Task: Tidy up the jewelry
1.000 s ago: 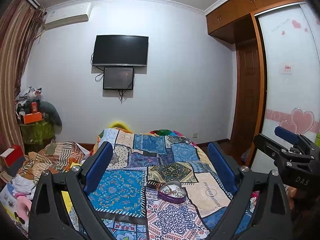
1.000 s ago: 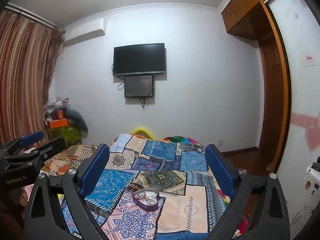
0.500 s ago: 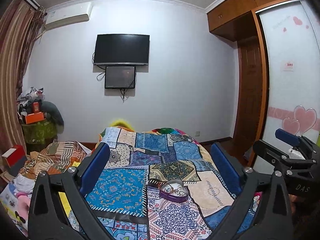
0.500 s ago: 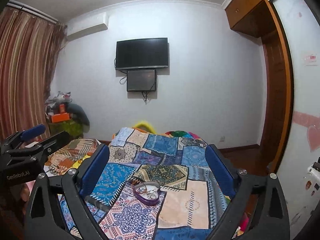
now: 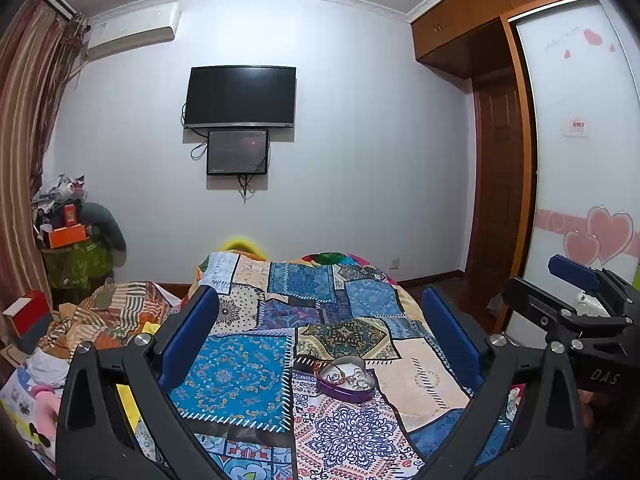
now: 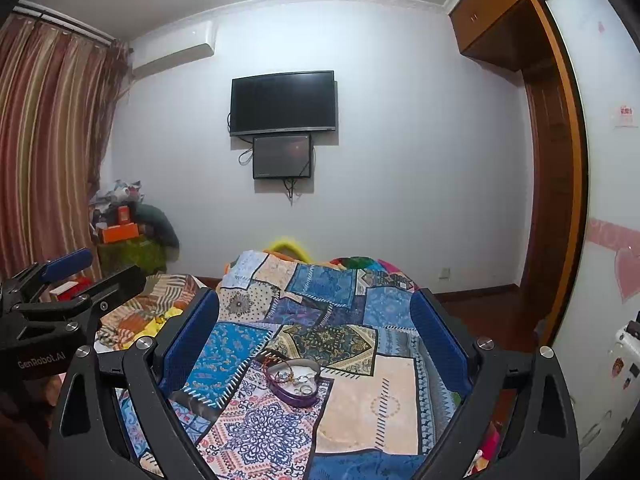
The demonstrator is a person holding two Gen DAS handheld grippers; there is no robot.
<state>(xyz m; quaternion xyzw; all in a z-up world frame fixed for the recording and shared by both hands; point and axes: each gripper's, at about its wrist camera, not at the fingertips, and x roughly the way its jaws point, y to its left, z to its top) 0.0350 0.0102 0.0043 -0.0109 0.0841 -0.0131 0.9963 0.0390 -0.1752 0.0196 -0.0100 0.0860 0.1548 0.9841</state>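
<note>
Grippers above purple heart-shaped tin

White wall, mounted TV, striped curtain, patchwork bed.

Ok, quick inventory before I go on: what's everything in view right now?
Heart-shaped tin: one, purple, open, on the bed.
Jewelry: several rings and bangles, silver and gold, inside the tin.
Patchwork quilt: one, mostly blue, covering the bed.
Screens: two, black, on the far wall.
Air conditioner: one, white, upper left.
Curtain: one, striped red-brown, left.
Wardrobe: one, wood frame, white door with pink hearts, right.
Left hand-held gripper: open, empty.
Right hand-held gripper: open, empty.
</note>
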